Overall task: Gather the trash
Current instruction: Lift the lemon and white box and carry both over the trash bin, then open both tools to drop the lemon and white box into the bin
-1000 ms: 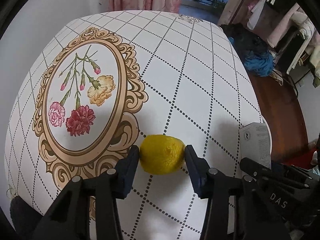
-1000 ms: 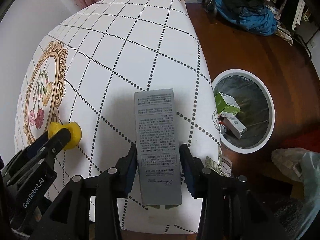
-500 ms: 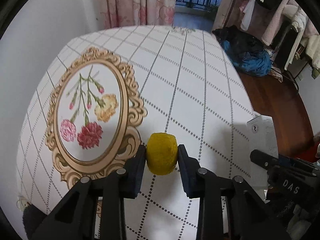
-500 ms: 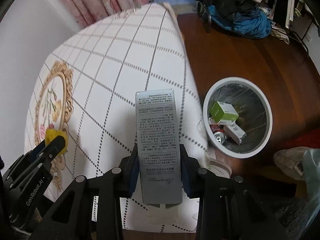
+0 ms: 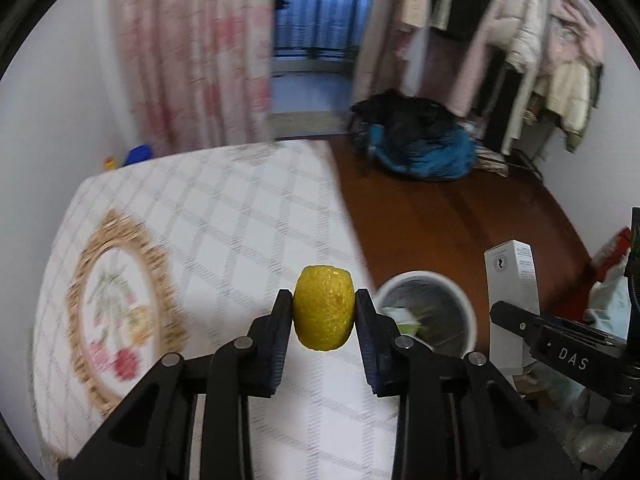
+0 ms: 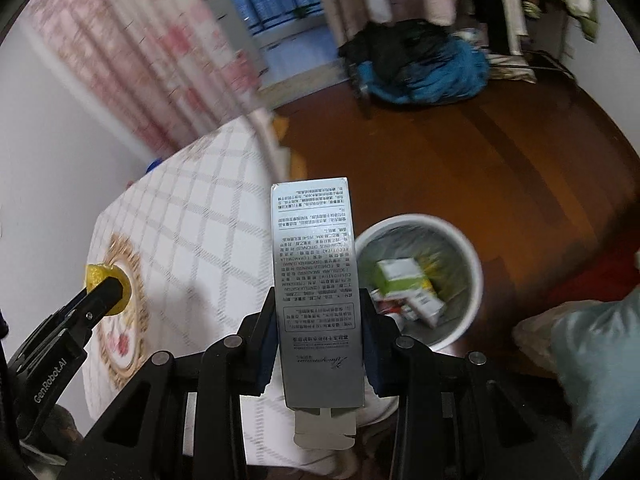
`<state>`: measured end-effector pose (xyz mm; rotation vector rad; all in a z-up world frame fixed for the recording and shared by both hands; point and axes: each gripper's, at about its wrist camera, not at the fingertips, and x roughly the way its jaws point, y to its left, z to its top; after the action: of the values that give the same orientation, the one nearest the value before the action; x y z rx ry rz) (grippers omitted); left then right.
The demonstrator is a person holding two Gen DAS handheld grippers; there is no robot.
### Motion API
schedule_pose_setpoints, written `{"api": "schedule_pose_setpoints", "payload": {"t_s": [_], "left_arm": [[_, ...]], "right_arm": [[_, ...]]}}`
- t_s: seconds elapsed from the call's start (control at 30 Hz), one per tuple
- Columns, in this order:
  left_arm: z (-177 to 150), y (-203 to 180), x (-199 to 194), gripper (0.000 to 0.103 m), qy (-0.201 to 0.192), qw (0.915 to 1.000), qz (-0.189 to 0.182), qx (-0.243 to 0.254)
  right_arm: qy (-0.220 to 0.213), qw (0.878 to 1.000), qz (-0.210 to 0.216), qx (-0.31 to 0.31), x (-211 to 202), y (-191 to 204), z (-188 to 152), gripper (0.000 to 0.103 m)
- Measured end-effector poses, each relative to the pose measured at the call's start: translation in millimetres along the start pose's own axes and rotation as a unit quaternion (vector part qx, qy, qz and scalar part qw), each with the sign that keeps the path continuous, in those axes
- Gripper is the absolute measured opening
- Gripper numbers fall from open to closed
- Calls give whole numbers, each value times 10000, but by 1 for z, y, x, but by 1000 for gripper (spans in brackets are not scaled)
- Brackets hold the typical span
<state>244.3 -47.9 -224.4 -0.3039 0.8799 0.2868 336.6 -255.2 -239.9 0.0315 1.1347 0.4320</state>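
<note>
While the background smears with motion blur, both grippers stand sharp in their own views. The left gripper (image 5: 324, 312) is clamped on a yellow lemon (image 5: 324, 306), its two dark fingers pressed against the fruit's sides, and it is held in the air above the right edge of the table (image 5: 224, 216), which wears a white cloth with a dotted diamond pattern and a gold-framed flower print. The fingers point forward and level, toward the far wall and the pink curtain (image 5: 200, 52). The right gripper (image 6: 318, 320) is closed on a tall grey box (image 6: 316, 280) printed with small text, gripping it near its lower end so the box stands upright between the fingers with its open flap hanging below them. It hovers just off the table's right edge, beside a round white bin (image 6: 420, 276) on the brown wooden floor (image 6: 480, 152). In the bin lie a green and white carton (image 6: 400, 276) and other small packets. A blue and black bundle (image 6: 424, 68) lies on the floor farther back.
</note>
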Motion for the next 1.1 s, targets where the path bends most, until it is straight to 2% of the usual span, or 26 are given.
{"api": "schedule_pose_setpoints", "payload": {"t_s": [0.13, 0.3, 0.53, 0.7, 0.73, 0.77, 0.8, 0.83, 0.87, 0.9, 1.1], "left_arm": [[17, -47, 38, 28, 300, 9982, -510, 61], [23, -95, 121, 28, 1165, 9880, -1013, 0], [15, -125, 222, 32, 2191, 9706, -990, 100], [11, -126, 242, 40, 2482, 9660, -721, 91], [10, -126, 241, 43, 2488, 9663, -651, 147], [10, -128, 240, 50, 2457, 9673, -591, 209], [10, -129, 237, 56, 2433, 9679, -573, 263], [9, -128, 233, 72, 2411, 9686, -516, 319], [8, -129, 231, 85, 2384, 9694, -452, 366], [9, -129, 227, 89, 2354, 9702, -397, 423], [12, -125, 200, 91, 2177, 9740, -88, 622]], "right_arm": [[70, 9990, -306, 306, 11, -60, 17, 37], [591, 9950, -401, 700, 68, -124, 23, 37], [1243, 9866, -284, 1020, 156, -175, 26, 37], [1534, 9824, -303, 1020, 201, -185, 29, 40], [1617, 9811, -310, 1020, 207, -186, 30, 53], [1634, 9804, -351, 1043, 209, -188, 30, 66], [1616, 9805, -421, 1037, 210, -187, 30, 89], [1601, 9806, -480, 1025, 207, -186, 30, 94], [1602, 9803, -539, 1018, 203, -185, 29, 94], [1617, 9799, -581, 1012, 200, -184, 28, 94], [1593, 9795, -765, 966, 157, -175, 21, 97]]}}
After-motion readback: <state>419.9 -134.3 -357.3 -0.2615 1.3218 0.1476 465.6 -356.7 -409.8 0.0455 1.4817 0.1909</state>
